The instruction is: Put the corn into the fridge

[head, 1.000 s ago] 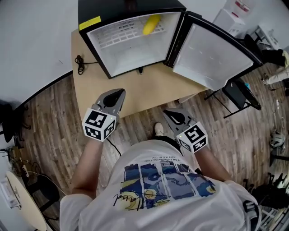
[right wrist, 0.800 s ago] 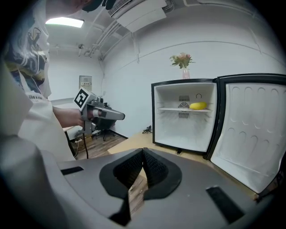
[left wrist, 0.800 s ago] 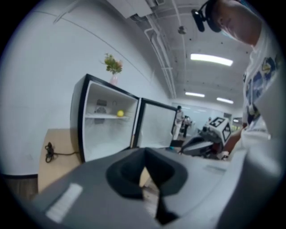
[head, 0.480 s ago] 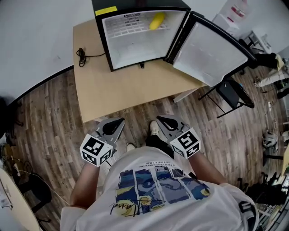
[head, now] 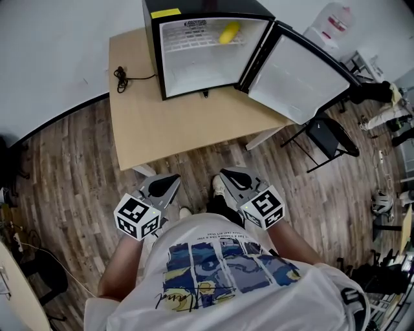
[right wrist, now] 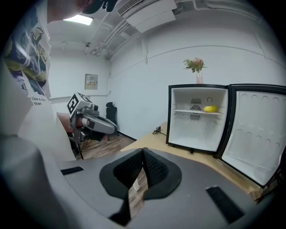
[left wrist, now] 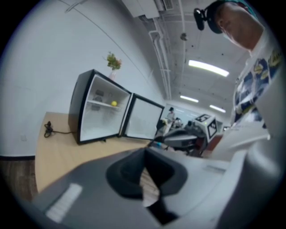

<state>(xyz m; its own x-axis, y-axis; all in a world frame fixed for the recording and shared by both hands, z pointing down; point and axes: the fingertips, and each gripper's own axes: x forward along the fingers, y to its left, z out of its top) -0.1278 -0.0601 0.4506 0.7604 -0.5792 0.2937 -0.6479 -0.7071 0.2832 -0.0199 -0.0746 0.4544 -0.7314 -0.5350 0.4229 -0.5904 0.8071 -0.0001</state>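
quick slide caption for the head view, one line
Corn on the shelf of the open fridge; left gripper and right gripper, both shut and empty, short of the table.

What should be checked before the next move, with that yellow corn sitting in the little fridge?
1. Corn on the shelf inside the fridge: ok.
2. Door closed: not ok, it stands wide open.
3. Left claw shut and empty: ok.
4. Right claw shut and empty: ok.
5. Cable out of the door's swing: ok, it lies on the fridge's other side.
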